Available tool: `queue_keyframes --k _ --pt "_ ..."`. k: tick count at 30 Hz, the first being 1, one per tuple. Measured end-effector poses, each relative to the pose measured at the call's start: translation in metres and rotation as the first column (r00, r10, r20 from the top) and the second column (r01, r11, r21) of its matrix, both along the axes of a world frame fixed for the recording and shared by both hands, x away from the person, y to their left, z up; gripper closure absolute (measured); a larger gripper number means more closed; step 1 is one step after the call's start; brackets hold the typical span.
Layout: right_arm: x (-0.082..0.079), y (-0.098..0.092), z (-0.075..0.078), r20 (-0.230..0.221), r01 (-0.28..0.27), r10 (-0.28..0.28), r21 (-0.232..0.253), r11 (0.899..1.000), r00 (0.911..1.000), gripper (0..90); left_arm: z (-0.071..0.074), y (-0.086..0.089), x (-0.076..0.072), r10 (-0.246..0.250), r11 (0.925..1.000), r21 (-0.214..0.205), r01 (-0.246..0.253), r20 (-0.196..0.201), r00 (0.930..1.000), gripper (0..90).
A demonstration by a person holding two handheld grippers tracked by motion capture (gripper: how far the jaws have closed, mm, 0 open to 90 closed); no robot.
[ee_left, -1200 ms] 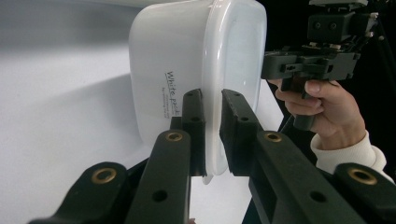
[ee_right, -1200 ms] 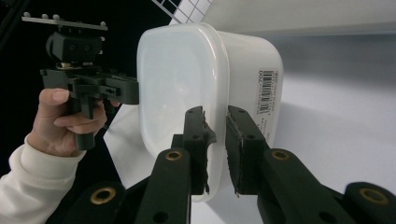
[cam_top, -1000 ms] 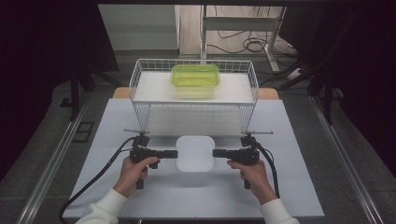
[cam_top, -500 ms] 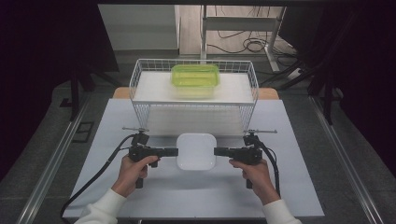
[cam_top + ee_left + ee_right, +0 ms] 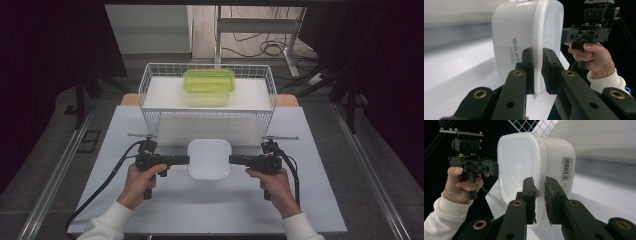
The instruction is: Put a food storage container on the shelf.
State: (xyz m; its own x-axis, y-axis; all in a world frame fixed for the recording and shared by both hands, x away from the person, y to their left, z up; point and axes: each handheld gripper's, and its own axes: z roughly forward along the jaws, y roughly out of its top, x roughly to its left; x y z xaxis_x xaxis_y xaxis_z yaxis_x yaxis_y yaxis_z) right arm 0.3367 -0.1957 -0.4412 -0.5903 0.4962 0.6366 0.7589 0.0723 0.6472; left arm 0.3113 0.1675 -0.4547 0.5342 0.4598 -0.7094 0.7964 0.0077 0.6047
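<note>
High view: white container (image 5: 209, 158) sits on the worktop (image 5: 150, 210), just in front of the wire basket (image 5: 150, 85), between both tools.
Left hand-held gripper (image 5: 184, 160): clamped on the container's left rim; in the left gripper view the pads (image 5: 529, 65) pinch the lid edge (image 5: 537, 50).
Right hand-held gripper (image 5: 235, 160): clamped on the container's right rim; in the right gripper view the pads (image 5: 551, 195) squeeze the rim (image 5: 539, 165).
Green container (image 5: 209, 81): inside the basket, behind the white container, toward the basket's far wall.
Step in hand: likely a two-sided grasp made, lift not yet begun.
Next move: probably raise both sides evenly, keeping the container level, high enough to pass the basket's front wall.
Edges: the basket's front rim stands just behind the container and is the main snag.
Open room: bare basket floor in front of the green container; bare worktop on either side of the white container.
</note>
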Motion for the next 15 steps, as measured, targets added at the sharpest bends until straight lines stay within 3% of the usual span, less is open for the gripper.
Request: queue_keyframes --k 15 --pt "0.005 0.001 0.023 0.037 0.006 -0.006 -0.007 1.000 0.9993 78.5 0.022 0.001 0.008 -0.002 0.9999 -0.014 0.002 0.036 0.9994 80.9"
